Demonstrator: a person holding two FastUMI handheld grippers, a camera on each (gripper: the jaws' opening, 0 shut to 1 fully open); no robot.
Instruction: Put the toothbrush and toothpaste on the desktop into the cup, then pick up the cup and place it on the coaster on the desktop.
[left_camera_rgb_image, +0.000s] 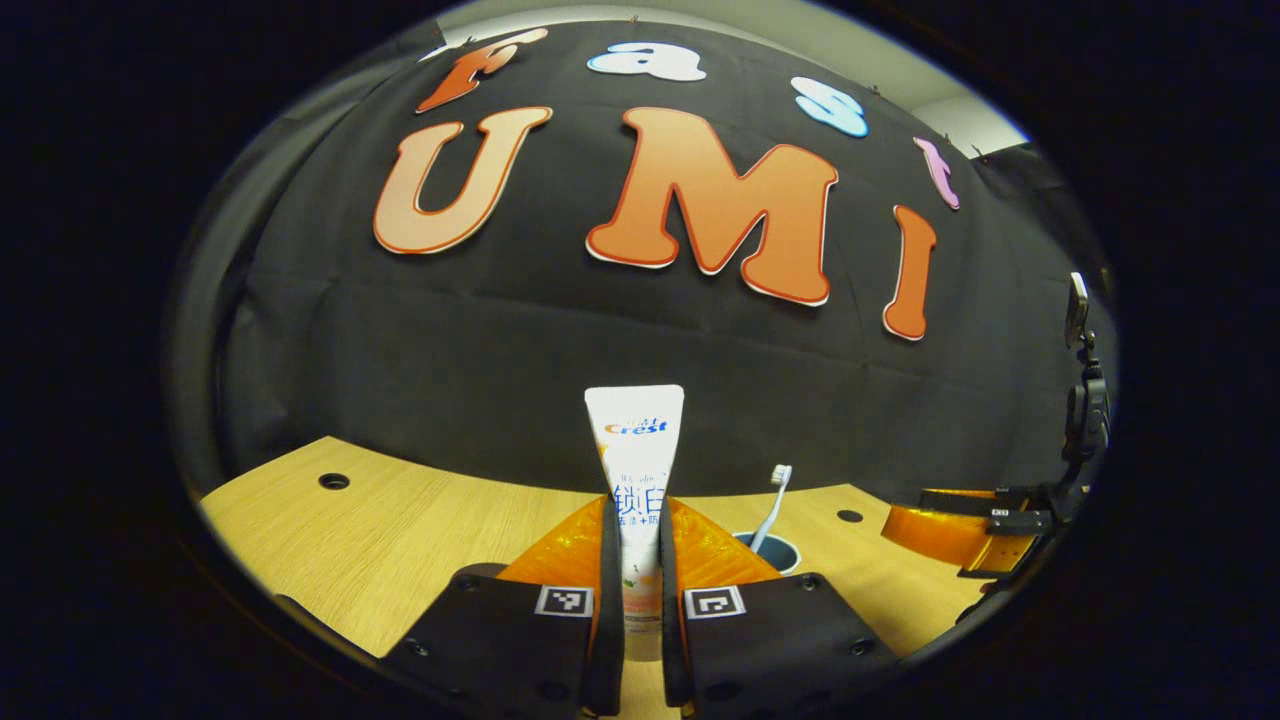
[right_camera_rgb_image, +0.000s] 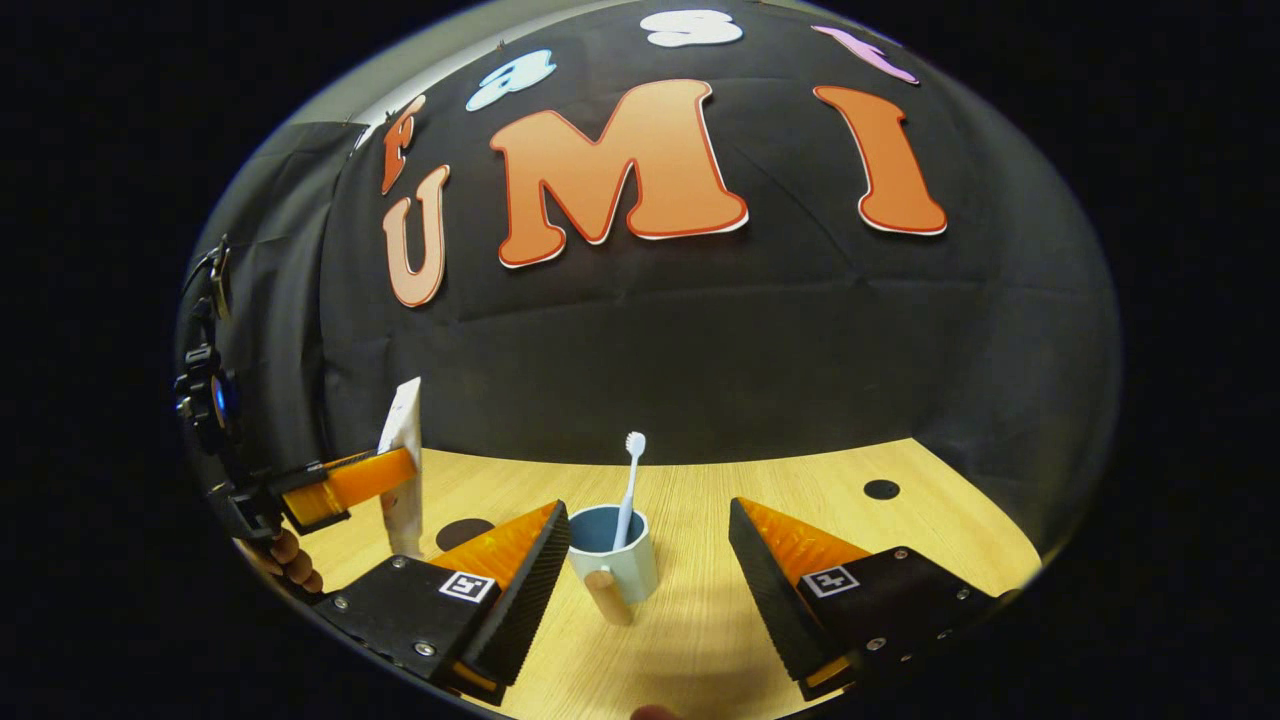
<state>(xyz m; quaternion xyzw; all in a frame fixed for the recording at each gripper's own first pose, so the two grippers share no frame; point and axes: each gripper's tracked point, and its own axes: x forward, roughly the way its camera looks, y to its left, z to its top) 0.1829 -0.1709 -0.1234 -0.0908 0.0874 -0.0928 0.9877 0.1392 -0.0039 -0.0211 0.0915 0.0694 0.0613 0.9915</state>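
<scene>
My left gripper (left_camera_rgb_image: 640, 520) is shut on a white toothpaste tube (left_camera_rgb_image: 636, 450), which stands upright above the wooden desk (left_camera_rgb_image: 400, 540). Behind it to the right, a white toothbrush (left_camera_rgb_image: 776, 495) leans head-up in the cup (left_camera_rgb_image: 775, 552). In the right gripper view the pale blue cup (right_camera_rgb_image: 612, 560) with a wooden handle (right_camera_rgb_image: 606, 596) stands between the spread fingers of my open right gripper (right_camera_rgb_image: 648, 515), nearer the left finger. The toothbrush (right_camera_rgb_image: 630, 480) sticks out of it. To the left, the left gripper (right_camera_rgb_image: 345, 485) holds the toothpaste (right_camera_rgb_image: 403, 455) up. A dark round coaster (right_camera_rgb_image: 463, 532) lies on the desk below it.
The desk (right_camera_rgb_image: 700, 630) has small round holes (right_camera_rgb_image: 881, 489) (left_camera_rgb_image: 333, 481) (left_camera_rgb_image: 849, 516). The booth's black cloth wall closes off its far edge. A hand (right_camera_rgb_image: 288, 562) holds the left gripper. The right gripper (left_camera_rgb_image: 960, 530) shows at the far right of the left gripper view.
</scene>
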